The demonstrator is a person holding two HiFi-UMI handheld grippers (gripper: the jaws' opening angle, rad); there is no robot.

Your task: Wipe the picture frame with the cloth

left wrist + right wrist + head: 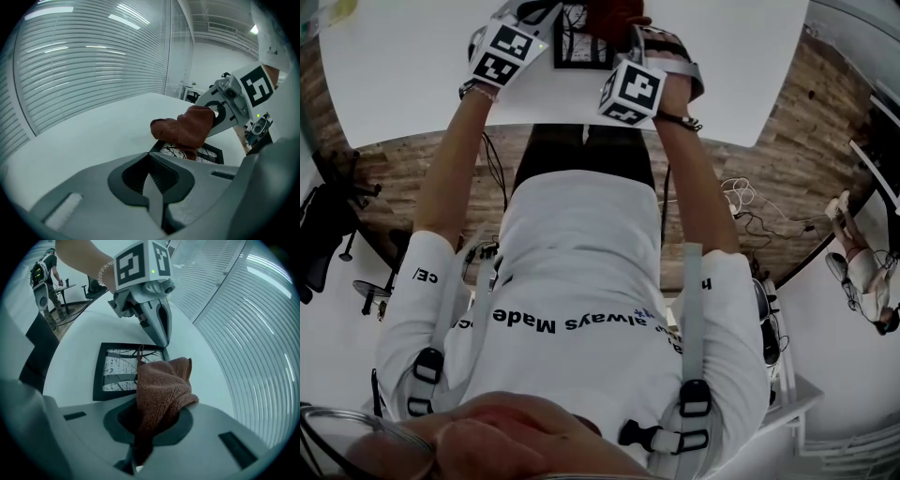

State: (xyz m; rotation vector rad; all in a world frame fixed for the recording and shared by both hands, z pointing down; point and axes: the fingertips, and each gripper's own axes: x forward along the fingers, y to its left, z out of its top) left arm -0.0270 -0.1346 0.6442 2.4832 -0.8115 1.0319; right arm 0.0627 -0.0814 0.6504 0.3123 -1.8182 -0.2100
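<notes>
A white tabletop (412,66) fills the top of the head view, and both forearms reach up to it from the person's white shirt (581,262) at centre. The picture frame (97,376) lies flat on the tabletop. It has a dark border around a black-and-white print of bare branches, and it sits at the centre left of the right gripper view. The right gripper (216,115) is clamped on the cloth (161,385), a brown terry cloth that bunches up out of its closed jaws. The cloth hangs over the right-hand part of the frame and covers that edge from the camera. In the left gripper view the same cloth appears at centre right, drooping onto the frame's glass. The left gripper (163,336) comes down from the top centre of the right gripper view. Its jaws are pressed together with nothing between them, and the tip is at the frame's upper right corner, seemingly touching it. Horizontal blinds (93,61) run behind glass along the far side of the tabletop. Another person (42,273) stands in the upper left of the right gripper view, well apart from the work.
</notes>
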